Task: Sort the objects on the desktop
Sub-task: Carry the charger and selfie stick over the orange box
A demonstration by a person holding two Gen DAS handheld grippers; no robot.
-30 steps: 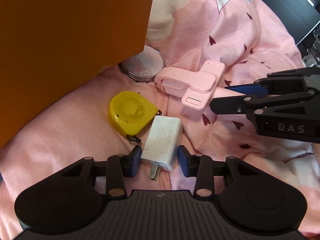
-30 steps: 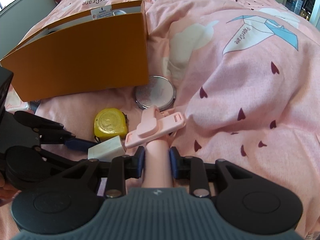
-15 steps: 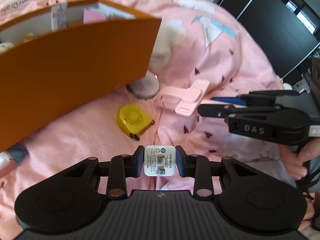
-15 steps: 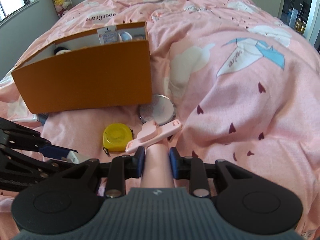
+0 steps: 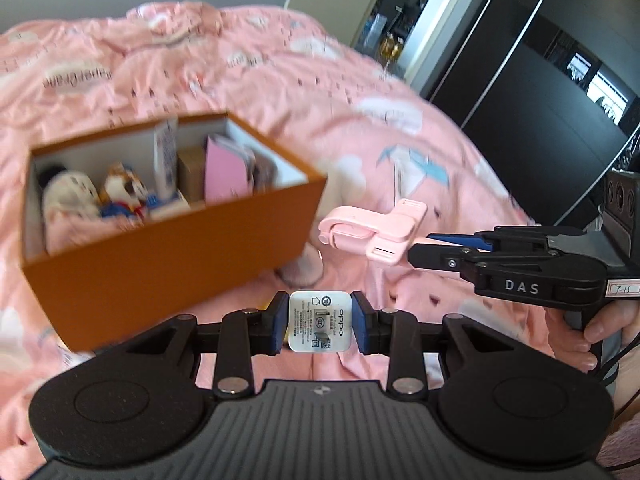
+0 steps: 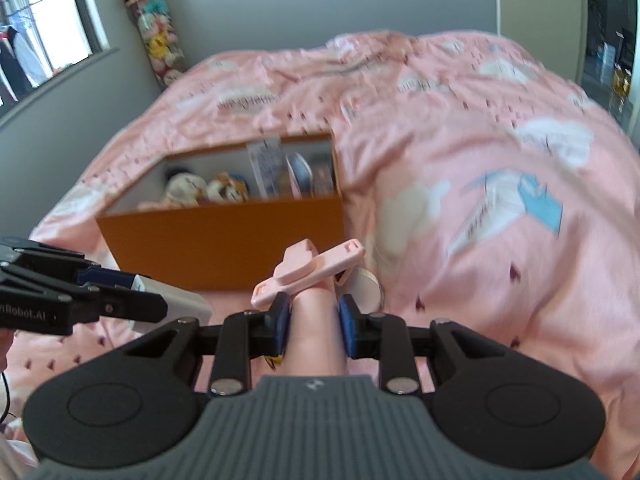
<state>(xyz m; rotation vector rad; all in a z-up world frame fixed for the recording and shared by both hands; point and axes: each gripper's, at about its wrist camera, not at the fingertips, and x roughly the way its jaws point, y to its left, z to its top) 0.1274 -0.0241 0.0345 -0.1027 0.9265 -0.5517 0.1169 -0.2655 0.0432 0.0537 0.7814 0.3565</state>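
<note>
The left hand-held gripper [image 5: 320, 326] is clamping the white charger [image 5: 320, 325] by its flat sides: light, rigid, slick. The right hand-held gripper [image 6: 314, 326] is gripping the pink holder's [image 6: 310, 268] stem. The orange box [image 5: 168, 256] is sitting at ten o'clock.

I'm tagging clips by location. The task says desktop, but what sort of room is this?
Probably a bedroom, not a desk: a bed under a pink duvet, plush toys stacked in the corner, and a window.
</note>
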